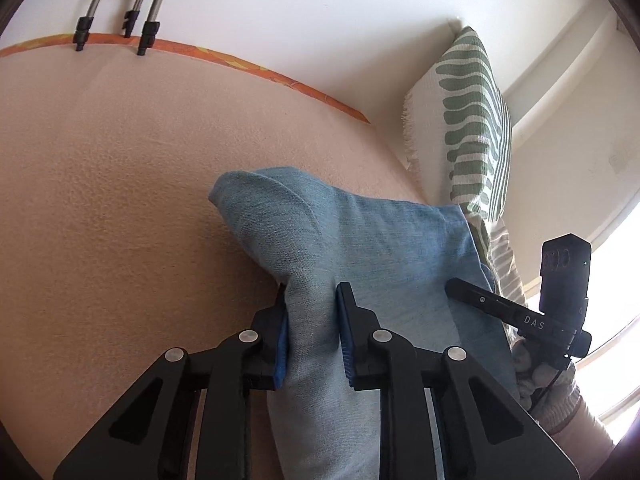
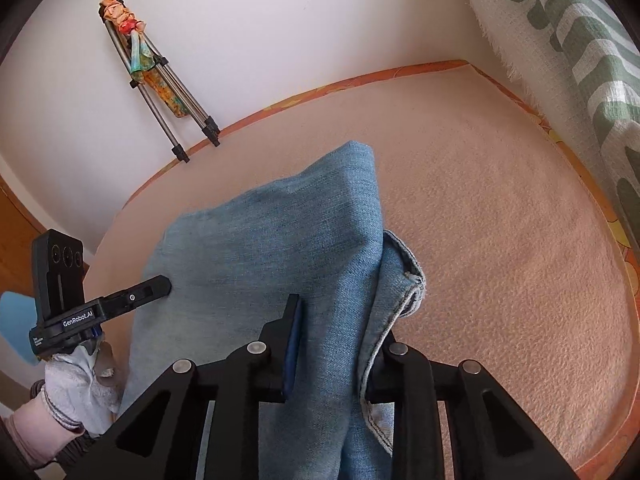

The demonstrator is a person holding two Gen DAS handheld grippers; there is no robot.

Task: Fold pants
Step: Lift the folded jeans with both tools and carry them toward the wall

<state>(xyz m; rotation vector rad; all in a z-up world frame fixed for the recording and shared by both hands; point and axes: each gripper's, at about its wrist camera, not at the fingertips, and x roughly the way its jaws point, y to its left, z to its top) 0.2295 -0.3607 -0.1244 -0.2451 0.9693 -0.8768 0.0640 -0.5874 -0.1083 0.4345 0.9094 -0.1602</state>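
Currently the pants, light blue denim, lie bunched on a peach blanket that covers the bed, with both claws clamped on them.

Left claw: jaws nearly closed, blue pads pressing a ridge of denim from both sides. From this grip the cloth rises toward 12 o'clock and ends in a rounded fold at 11 o'clock.

Right claw: jaws nearly closed on a thick gathered fold. A stitched hem hangs over the finger on the 3 o'clock side and hides its pad.

In the left wrist view the right claw enters at 3 o'clock, its finger lying on the denim. In the right wrist view the left claw enters at 9 o'clock, held by a gloved hand.

A green-patterned pillow stands against the wall at 2 o'clock. Tripod legs lean on the wall at 10 o'clock.
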